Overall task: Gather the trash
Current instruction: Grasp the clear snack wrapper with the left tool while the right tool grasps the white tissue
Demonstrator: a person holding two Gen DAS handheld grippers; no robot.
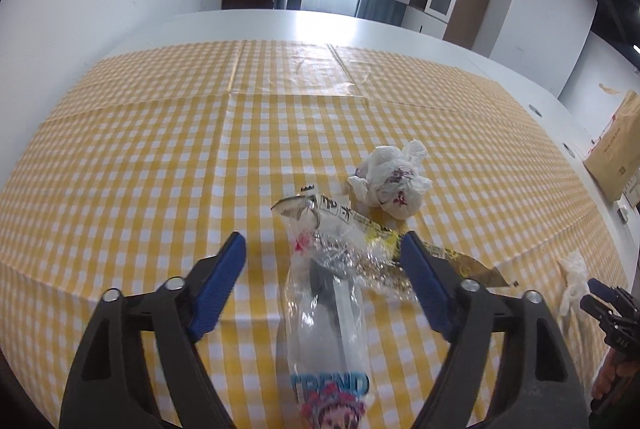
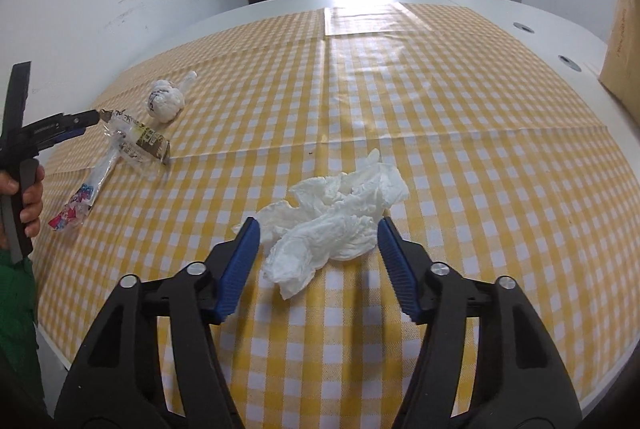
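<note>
My left gripper (image 1: pixel 322 243) is open, its blue pads on either side of a clear plastic wrapper (image 1: pixel 326 309) printed "TREND". A gold and black snack wrapper (image 1: pixel 384 241) lies across it, and a knotted white plastic bag (image 1: pixel 394 181) sits just beyond. My right gripper (image 2: pixel 318 231) is open around a crumpled white tissue (image 2: pixel 334 225) on the yellow checked tablecloth (image 2: pixel 440 149). In the right wrist view the clear wrapper (image 2: pixel 90 189), the snack wrapper (image 2: pixel 144 141) and the knotted bag (image 2: pixel 166 103) lie at the far left, by the left gripper (image 2: pixel 94 117).
The white table (image 1: pixel 280 25) runs beyond the cloth toward a wall and a doorway. A brown cardboard box (image 1: pixel 618 153) stands at the table's right edge. Round cable holes (image 2: pixel 524 27) sit in the bare tabletop at the right.
</note>
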